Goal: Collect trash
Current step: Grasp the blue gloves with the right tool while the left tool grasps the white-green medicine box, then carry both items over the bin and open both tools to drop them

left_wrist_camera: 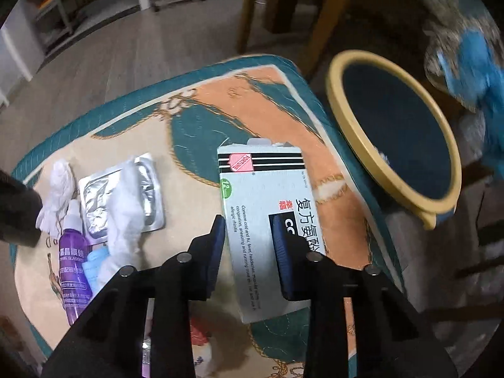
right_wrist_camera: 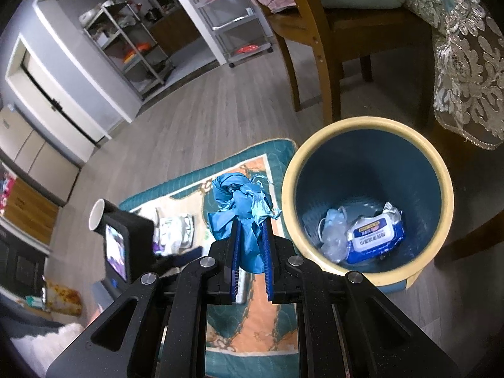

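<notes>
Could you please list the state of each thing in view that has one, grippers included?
left gripper: jaws around the medicine box, pads at its sides.
medicine box: lying flat on the mat, end flap torn open.
right gripper: shut on the blue crumpled wrapper, lifted beside the bin.
trash bin: upright, lidless, holding a wipes pack and clear plastic.
purple spray bottle: lying on its side.
blister pack: partly covered by tissue.

The left gripper [left_wrist_camera: 249,252], black-framed with blue ribbed pads, points steeply down with its jaws straddling a white medicine carton [left_wrist_camera: 267,230]; whether the pads press on it cannot be told. The right gripper [right_wrist_camera: 251,249], of the same build, tilts downward, its jaws clamped on a crumpled blue glove [right_wrist_camera: 242,208]
</notes>
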A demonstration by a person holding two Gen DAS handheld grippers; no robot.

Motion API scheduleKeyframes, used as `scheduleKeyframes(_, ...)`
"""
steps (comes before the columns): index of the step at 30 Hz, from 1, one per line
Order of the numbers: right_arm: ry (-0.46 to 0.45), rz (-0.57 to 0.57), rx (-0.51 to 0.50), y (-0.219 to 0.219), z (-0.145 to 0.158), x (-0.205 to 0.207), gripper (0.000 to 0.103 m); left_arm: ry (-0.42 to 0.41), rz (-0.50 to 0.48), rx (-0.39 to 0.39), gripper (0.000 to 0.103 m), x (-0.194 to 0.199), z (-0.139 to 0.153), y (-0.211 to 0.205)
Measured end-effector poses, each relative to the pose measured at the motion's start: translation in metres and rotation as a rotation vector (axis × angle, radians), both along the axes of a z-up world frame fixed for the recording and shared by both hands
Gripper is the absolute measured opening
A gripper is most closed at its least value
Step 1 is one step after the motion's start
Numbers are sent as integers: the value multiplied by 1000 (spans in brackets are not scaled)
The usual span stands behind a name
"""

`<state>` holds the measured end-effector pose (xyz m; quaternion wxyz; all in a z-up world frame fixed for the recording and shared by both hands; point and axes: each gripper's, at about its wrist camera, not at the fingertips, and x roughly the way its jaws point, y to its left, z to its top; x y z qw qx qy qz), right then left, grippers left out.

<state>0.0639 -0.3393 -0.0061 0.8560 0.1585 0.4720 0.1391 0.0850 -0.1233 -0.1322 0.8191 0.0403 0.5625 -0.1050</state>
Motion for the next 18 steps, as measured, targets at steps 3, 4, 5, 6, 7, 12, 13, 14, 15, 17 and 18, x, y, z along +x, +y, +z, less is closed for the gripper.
scheduleKeyframes(3, -10, 1, -4, -1, 3, -2, 14, 4, -30, 27, 73, 0, -5, -9)
scheduleKeyframes(4, -10, 1, -4, -1, 3, -2, 14, 0, -33, 31, 77, 0, -5, -10)
scheduleKeyframes(5, -9, 0, -4, -1, 3, -2, 14, -1, -36, 39, 85, 0, -7, -13)
scheduleKeyframes(6, -8, -1, -2, -2, 3, -2, 14, 2, -37, 44, 89, -1, -8, -18)
scheduleKeyframes(7, -8, -3, -1, -2, 3, -2, 14, 9, -45, 43, 89, -1, -11, -21)
scheduleKeyframes(12, -21, -17, 4, -8, 8, -1, 14, 51, -105, 110, 86, -3, -31, -36)
scheduleKeyframes(13, -28, -20, -1, -10, 9, -1, 14, 48, -118, 109, 83, -3, -31, -37)
scheduleKeyframes(14, -33, -22, -5, -12, 11, -1, 14, 41, -121, 94, 77, -3, -29, -37)
scheduleKeyframes(15, -40, -26, -12, -14, 13, -1, 14, 41, -118, 94, 77, -2, -28, -37)
scheduleKeyframes(17, -57, -39, -26, -21, 19, 0, 14, 22, -119, 85, 76, -1, -21, -38)
scheduleKeyframes(18, -66, -49, -31, -25, 22, 1, 14, 8, -119, 78, 76, -1, -16, -39)
